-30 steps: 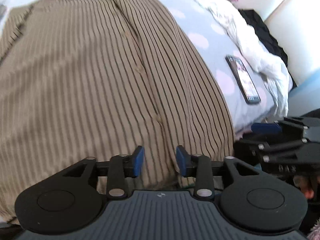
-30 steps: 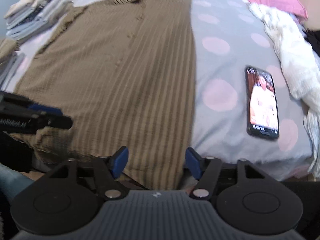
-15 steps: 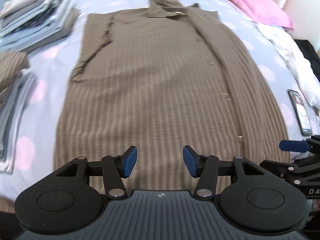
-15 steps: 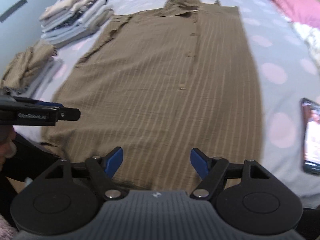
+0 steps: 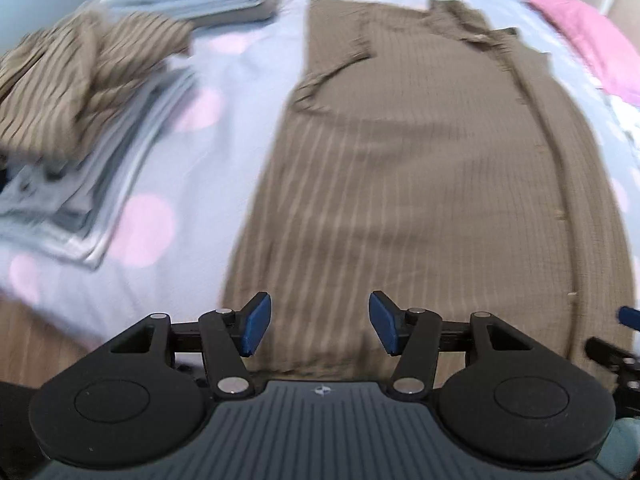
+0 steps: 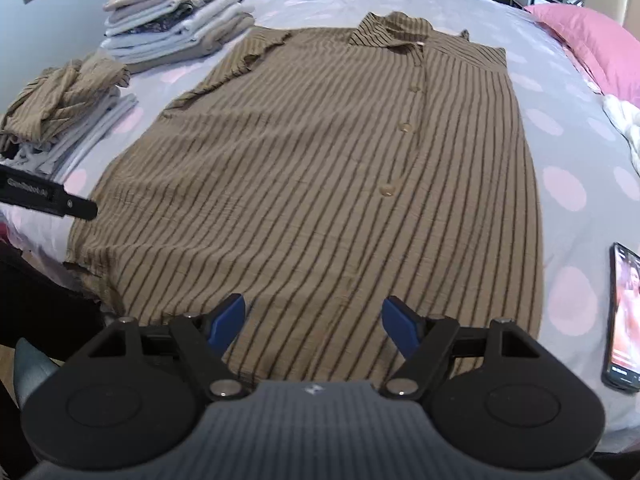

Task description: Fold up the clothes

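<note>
I see the brown striped shirt (image 6: 320,184) lying flat and face up on the bed (image 6: 560,128), collar away from me, button placket running down its right-of-centre line. Its hem hangs at the near edge of the mattress, just under both of my tools. One short sleeve is spread out on the left side near the collar. The left wrist view is smeared by motion, so the shirt (image 5: 420,184) shows there only as blurred stripes.

My right gripper (image 6: 313,322) sits above the hem with its blue pads spread wide and nothing between them. My left gripper (image 5: 316,324) is likewise parted over the hem's left portion, holding nothing; I see cloth behind the gap but cannot tell whether the tips touch it. In the right wrist view a black part of the left tool pokes in from the left edge, over the shirt's lower left corner.

To the left of the shirt, a crumpled striped garment (image 6: 64,96) rests on a low pile of grey folded items. Farther back stands a taller stack of folded clothes (image 6: 176,16). On the right, a phone (image 6: 624,316) lies screen up on the spotted sheet, well apart from the shirt, with a pink pillow (image 6: 592,40) beyond it.
</note>
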Demonstrator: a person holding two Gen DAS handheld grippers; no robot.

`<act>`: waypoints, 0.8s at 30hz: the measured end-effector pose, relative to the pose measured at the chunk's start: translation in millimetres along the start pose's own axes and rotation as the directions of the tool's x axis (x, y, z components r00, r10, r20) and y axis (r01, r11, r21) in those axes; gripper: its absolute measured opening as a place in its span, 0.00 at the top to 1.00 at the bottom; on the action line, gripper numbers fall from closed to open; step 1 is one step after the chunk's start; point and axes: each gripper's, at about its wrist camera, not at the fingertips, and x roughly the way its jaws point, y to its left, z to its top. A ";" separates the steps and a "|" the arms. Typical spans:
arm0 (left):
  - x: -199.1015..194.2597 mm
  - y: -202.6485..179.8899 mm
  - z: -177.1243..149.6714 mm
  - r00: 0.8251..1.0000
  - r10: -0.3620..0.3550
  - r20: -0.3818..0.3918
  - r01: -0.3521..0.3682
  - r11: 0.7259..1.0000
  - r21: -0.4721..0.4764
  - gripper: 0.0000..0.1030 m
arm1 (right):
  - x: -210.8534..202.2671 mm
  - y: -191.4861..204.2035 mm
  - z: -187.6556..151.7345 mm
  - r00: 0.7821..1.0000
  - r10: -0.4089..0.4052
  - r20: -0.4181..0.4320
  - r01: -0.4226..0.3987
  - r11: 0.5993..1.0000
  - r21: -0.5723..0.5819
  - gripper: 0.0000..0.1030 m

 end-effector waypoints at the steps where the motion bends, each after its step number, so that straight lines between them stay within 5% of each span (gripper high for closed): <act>1: 2.1 5.5 -0.1 1.000 0.017 -0.005 -0.017 1.000 -0.014 0.49 | 0.7 1.5 0.1 1.000 0.002 0.004 -0.002 1.000 -0.005 0.25; 8: 23.1 31.3 -1.6 0.993 0.110 -0.044 -0.113 0.991 -0.067 0.54 | 3.9 6.4 -4.1 0.999 0.041 -0.015 -0.041 0.999 -0.009 0.25; 16: 36.3 23.9 -6.9 0.995 0.025 -0.101 -0.030 0.998 -0.048 0.55 | 9.5 7.3 -11.4 0.998 0.050 -0.045 -0.050 0.999 -0.011 0.25; 21: 34.6 24.7 -9.8 0.995 0.036 -0.092 -0.040 0.998 -0.043 0.95 | 12.0 6.4 -13.1 0.997 0.058 -0.057 -0.058 0.998 -0.001 0.25; 24: 25.7 27.0 -12.4 0.997 -0.008 -0.071 0.003 0.998 -0.069 1.00 | 12.5 6.9 -14.3 0.996 0.059 -0.062 -0.059 0.998 -0.004 0.25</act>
